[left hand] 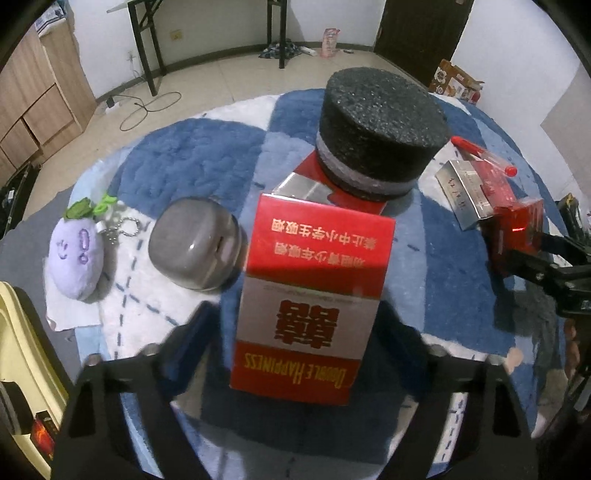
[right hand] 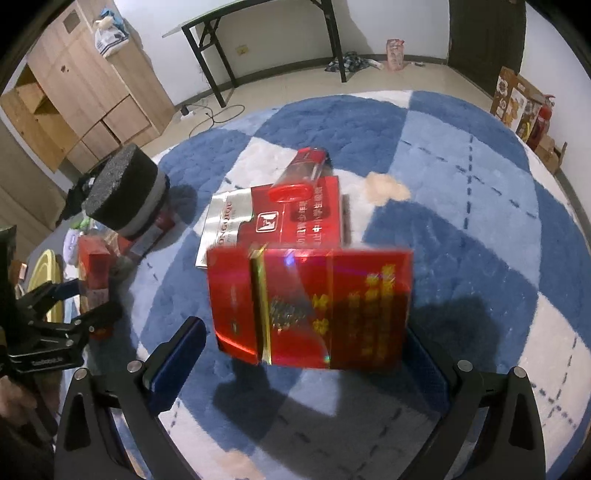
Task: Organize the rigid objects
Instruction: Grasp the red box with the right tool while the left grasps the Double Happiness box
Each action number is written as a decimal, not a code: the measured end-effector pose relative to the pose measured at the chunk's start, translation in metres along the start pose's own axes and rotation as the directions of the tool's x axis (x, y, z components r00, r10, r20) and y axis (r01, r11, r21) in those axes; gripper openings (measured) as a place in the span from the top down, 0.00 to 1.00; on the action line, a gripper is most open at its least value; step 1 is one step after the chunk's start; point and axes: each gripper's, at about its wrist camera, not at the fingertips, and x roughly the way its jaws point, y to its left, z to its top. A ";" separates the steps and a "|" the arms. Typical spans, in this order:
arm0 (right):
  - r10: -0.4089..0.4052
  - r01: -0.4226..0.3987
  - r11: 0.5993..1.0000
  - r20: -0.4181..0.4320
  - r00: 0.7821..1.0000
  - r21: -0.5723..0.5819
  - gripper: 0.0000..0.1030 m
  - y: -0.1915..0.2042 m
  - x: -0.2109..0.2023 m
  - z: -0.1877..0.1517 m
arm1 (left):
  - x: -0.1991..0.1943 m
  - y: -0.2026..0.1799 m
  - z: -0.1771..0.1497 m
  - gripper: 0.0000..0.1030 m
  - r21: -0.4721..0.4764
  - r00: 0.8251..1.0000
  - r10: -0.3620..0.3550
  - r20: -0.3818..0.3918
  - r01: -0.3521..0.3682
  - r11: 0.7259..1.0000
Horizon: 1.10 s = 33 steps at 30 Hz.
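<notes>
A red and white Double Happiness cigarette box (left hand: pixel 310 295) stands on the blue and white rug (left hand: pixel 192 162) between the fingers of my left gripper (left hand: pixel 301 317). Rug shows between the left pad and the box, so the jaws are open. Behind it a black foam cylinder (left hand: pixel 380 133) sits on another red box. My right gripper (right hand: pixel 308 332) is shut on a glossy red cigarette box (right hand: pixel 310 302), held above its shadow. Beyond it a red lighter (right hand: pixel 299 181) lies on a red and silver box (right hand: pixel 240 214).
A grey rounded case (left hand: pixel 195 251) and a purple plush keychain (left hand: pixel 75 258) lie left of the standing box. A yellow bin (left hand: pixel 14 332) sits at the rug's left edge. Wooden cabinets (right hand: pixel 92 92), a black-legged table (right hand: pixel 266 22) and cardboard boxes (right hand: pixel 517 99) ring the rug.
</notes>
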 end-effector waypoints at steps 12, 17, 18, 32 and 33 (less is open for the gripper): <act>0.014 -0.017 0.998 0.054 0.998 0.052 0.12 -0.007 -0.029 -0.008 | -0.109 0.090 -0.062 0.43 -0.228 0.990 -0.056 0.129 0.084 0.970; 0.138 -0.133 0.988 0.081 0.987 -0.073 0.12 0.064 -0.059 -0.021 | -0.165 0.190 -0.145 0.43 -0.460 0.985 0.098 0.143 -0.022 0.888; 0.182 -0.174 0.979 0.067 0.981 -0.105 0.12 0.086 -0.059 -0.022 | -0.171 0.211 -0.164 0.43 -0.498 0.983 0.146 0.114 -0.071 0.864; 0.303 -0.431 0.725 -0.312 0.900 -0.537 0.12 0.456 0.035 -0.019 | -0.129 0.262 -0.212 0.43 -0.473 0.978 0.194 -0.076 -0.207 0.856; 0.269 -0.405 0.711 -0.310 0.912 -0.574 0.12 0.470 0.042 -0.022 | -0.126 0.263 -0.209 0.43 -0.462 0.976 0.202 -0.078 -0.215 0.861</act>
